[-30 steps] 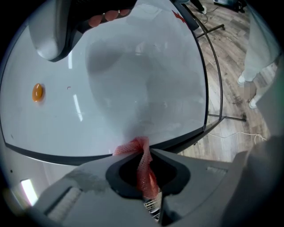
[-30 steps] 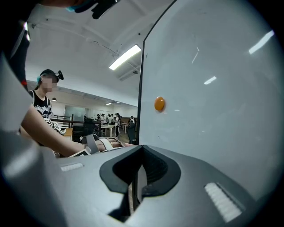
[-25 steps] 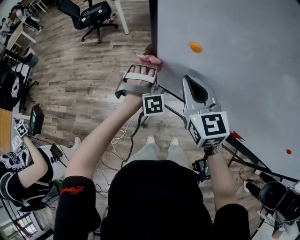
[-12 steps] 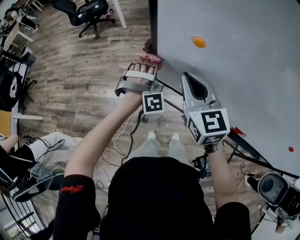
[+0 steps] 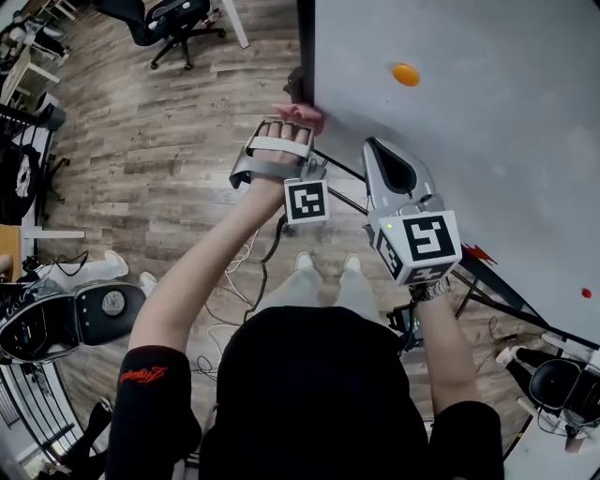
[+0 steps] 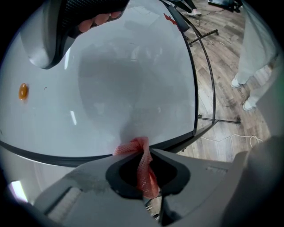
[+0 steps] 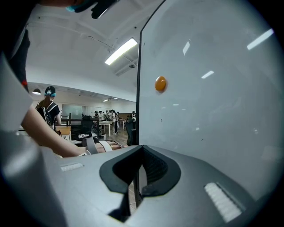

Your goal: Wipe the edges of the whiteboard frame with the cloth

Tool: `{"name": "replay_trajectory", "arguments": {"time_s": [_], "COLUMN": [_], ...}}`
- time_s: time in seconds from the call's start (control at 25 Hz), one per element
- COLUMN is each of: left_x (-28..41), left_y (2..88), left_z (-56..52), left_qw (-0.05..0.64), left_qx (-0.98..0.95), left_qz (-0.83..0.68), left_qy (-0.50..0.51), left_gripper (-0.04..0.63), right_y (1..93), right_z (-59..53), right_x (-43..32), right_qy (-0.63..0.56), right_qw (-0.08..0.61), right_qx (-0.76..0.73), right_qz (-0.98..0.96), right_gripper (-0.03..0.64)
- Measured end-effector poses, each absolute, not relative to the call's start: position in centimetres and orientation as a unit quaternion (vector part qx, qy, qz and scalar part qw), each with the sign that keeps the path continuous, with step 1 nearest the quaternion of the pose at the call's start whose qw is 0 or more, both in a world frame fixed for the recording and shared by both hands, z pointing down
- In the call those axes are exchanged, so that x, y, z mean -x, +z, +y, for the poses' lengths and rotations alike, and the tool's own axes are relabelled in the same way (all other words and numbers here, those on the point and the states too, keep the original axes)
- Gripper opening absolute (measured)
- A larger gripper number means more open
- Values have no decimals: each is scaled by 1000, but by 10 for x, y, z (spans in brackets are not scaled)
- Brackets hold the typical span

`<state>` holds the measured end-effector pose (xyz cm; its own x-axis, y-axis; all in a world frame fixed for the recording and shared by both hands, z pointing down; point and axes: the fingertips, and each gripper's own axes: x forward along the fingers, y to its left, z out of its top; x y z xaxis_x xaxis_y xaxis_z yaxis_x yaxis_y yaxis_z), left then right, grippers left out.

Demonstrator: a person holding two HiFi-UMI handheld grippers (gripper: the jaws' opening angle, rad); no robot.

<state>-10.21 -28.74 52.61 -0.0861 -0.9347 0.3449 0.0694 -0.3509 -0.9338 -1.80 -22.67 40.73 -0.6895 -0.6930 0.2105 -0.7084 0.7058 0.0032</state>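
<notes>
The whiteboard (image 5: 469,122) fills the head view's upper right; its dark frame (image 5: 307,56) runs down the left edge. My left gripper (image 5: 298,120) is shut on a pink mesh cloth (image 5: 300,113), which is pressed against that frame edge. In the left gripper view the cloth (image 6: 143,166) hangs between the jaws and touches the dark frame (image 6: 194,93). My right gripper (image 5: 380,150) hovers in front of the board, shut and holding nothing. In the right gripper view the frame (image 7: 138,80) stands upright just beyond the gripper (image 7: 141,153).
An orange magnet (image 5: 405,73) sticks to the board, with a red one (image 5: 586,293) at far right. The board's stand legs (image 5: 487,295) and cables (image 5: 239,272) cross the wooden floor. Office chairs (image 5: 178,23) stand at the back, and another chair (image 5: 84,314) at left.
The left gripper keeps the cloth on the frame edge and has hardly shifted. The head view has tilted slightly. On the floor at left, a seated person has left and a chair has come into view.
</notes>
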Motion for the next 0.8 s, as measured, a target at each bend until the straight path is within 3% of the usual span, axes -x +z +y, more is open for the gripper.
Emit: {"name": "replay_trajectory", "arguments": {"time_s": [0.8], "left_x": [102], "left_y": [571], "left_z": [-288], "left_qw": [395], "left_qx": [566], "left_qz": [376], "left_qy": [-618], "left_gripper": [25], "right_y": [432], "right_z": [-236], "right_x": [19], "right_qy": [56], "right_qw": [117], "right_qx": [-400], "right_qz": [-907], "right_gripper": [2]}}
